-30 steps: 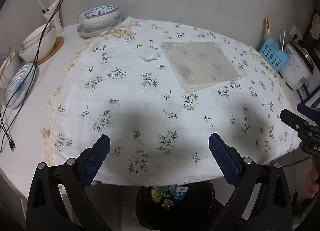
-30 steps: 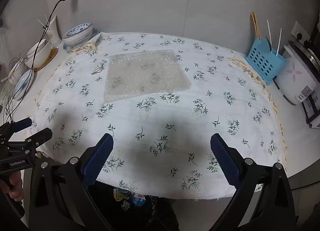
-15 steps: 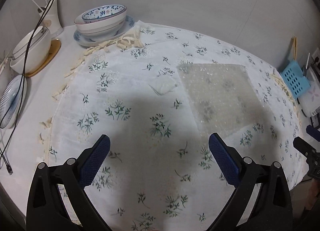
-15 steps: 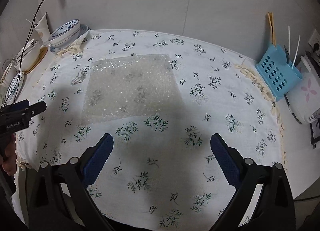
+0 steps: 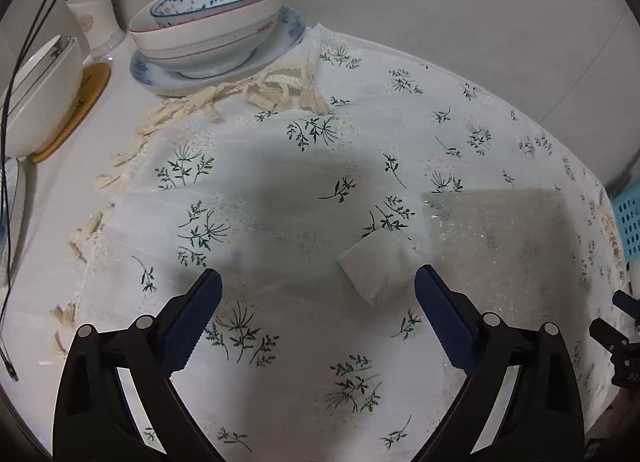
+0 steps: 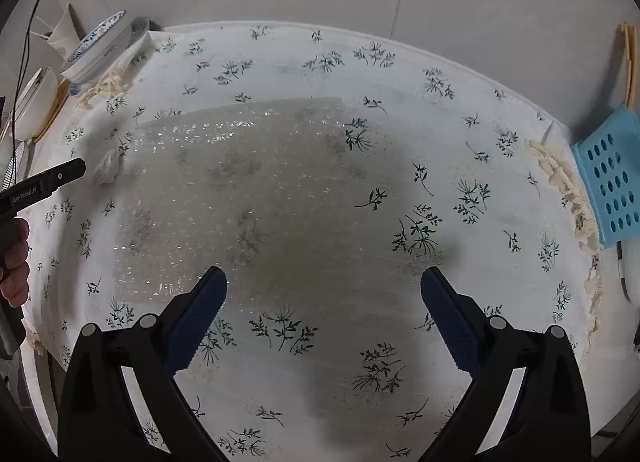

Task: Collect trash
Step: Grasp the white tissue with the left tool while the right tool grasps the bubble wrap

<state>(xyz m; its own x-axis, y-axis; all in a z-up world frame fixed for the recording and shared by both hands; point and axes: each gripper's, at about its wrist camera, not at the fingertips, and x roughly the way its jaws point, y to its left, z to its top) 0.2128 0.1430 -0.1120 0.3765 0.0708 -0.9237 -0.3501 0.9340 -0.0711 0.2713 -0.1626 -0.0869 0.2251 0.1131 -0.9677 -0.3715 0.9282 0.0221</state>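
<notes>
Just beyond the left gripper (image 5: 316,282), whose wide-spread jaws are starting to close on nothing, lies a small crumpled white paper tissue (image 5: 378,268), soft and folded, on the white floral-print cloth (image 5: 280,190). Beside it, apart by a narrow gap, a square sheet of clear bubble wrap (image 6: 224,190) lies flat and glistening. The right gripper (image 6: 324,286) hangs over that sheet, jaws spread and empty.
</notes>
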